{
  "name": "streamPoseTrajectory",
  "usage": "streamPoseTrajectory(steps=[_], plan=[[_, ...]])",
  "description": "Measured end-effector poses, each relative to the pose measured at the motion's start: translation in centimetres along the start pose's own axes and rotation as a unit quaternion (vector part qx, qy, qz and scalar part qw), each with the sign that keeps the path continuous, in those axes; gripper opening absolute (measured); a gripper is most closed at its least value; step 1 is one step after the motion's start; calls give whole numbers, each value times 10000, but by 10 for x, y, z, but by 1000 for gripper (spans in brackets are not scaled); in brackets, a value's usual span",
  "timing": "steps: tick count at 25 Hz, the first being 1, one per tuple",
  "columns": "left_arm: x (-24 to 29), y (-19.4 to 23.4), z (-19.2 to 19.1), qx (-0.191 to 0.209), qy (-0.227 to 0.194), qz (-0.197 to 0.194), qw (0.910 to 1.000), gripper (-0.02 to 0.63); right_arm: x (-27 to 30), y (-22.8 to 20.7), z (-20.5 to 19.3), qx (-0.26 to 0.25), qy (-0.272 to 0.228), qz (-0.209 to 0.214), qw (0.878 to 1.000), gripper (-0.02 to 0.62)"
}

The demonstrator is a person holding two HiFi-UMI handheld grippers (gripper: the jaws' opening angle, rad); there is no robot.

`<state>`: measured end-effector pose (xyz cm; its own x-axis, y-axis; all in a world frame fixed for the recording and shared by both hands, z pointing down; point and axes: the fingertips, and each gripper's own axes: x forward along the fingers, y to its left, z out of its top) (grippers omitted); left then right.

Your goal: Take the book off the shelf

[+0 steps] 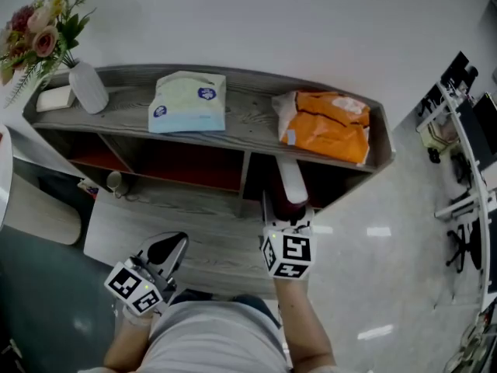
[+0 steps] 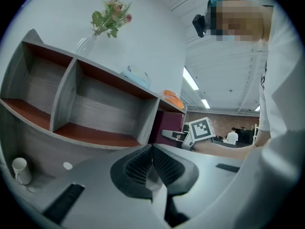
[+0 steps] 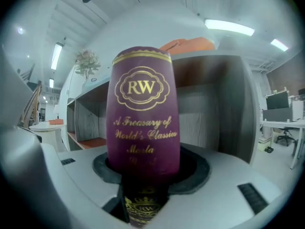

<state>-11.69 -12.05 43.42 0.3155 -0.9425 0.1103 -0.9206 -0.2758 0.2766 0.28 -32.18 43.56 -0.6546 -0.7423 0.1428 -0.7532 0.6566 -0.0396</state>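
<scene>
Right gripper view: right gripper (image 3: 143, 180) closed on the spine of the purple book (image 3: 143, 123), one jaw on each side, gold letters facing out.
Book spot: upright at the front of the right-hand box of the shelf (image 1: 248, 107), under the orange bag (image 1: 326, 127); not out yet.
Left gripper (image 2: 152, 163): jaws shut together, nothing in them, low and off to the left of the book.
Step now: most likely pulling the book out.
Good way to pull: straight back toward the body, slow and level, no twisting.
Squeeze: firm enough that the smooth cover cannot slide.
Watch out: box walls close on both sides, so no bumping; book may tip down once off the shelf board.
Help: free left gripper could go under the book to hold up the bottom.
</scene>
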Motion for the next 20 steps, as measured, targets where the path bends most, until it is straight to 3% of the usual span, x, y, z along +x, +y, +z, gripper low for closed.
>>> streamPoseTrajectory(steps=[10, 20], plan=[[41, -29, -4, 68, 184, -901, 9957, 15, -55, -24, -5, 197, -35, -522, 9984, 229], [87, -64, -8, 162, 406, -1786, 9829, 15, -114, -57, -16, 555, -61, -1167, 9916, 229]])
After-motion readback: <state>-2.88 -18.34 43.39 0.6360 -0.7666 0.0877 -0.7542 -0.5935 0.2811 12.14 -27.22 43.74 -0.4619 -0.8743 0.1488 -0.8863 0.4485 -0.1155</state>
